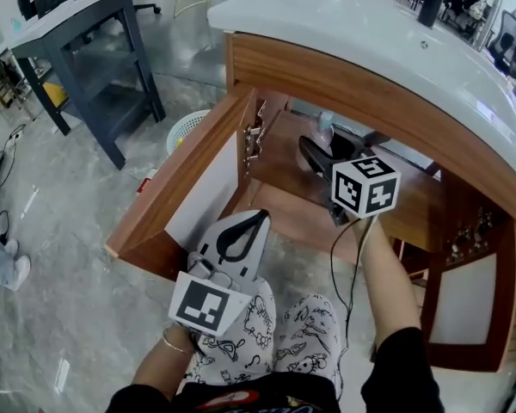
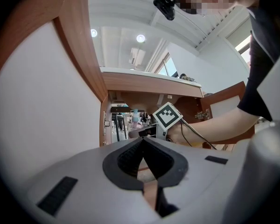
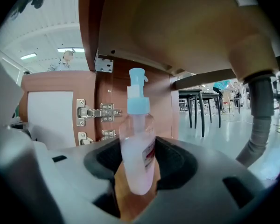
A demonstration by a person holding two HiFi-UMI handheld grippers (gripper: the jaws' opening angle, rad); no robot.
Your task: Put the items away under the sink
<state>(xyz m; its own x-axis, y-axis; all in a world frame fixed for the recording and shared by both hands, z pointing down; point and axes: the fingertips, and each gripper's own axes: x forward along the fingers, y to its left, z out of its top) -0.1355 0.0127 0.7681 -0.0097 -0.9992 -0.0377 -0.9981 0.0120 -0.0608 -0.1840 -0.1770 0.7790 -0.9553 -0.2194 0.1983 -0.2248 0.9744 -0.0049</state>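
Observation:
A clear bottle of pink liquid [image 3: 137,148] with a pale blue pump top stands upright between the jaws of my right gripper [image 3: 137,171], which is shut on its body. In the head view this right gripper [image 1: 314,149] reaches into the open cabinet under the sink [image 1: 292,144], and the bottle's top [image 1: 325,126] shows just beyond its dark jaws. My left gripper [image 1: 258,218] rests low over the person's knee in front of the cabinet. Its jaws are shut with nothing between them [image 2: 143,140].
The left cabinet door [image 1: 181,196] and the right door [image 1: 469,299] swing wide open. Door hinges [image 3: 95,111] are mounted on the inner wall. A grey drain hose [image 3: 261,120] hangs at the right under the basin. A white basket [image 1: 185,127] and a dark table [image 1: 95,67] stand at the left.

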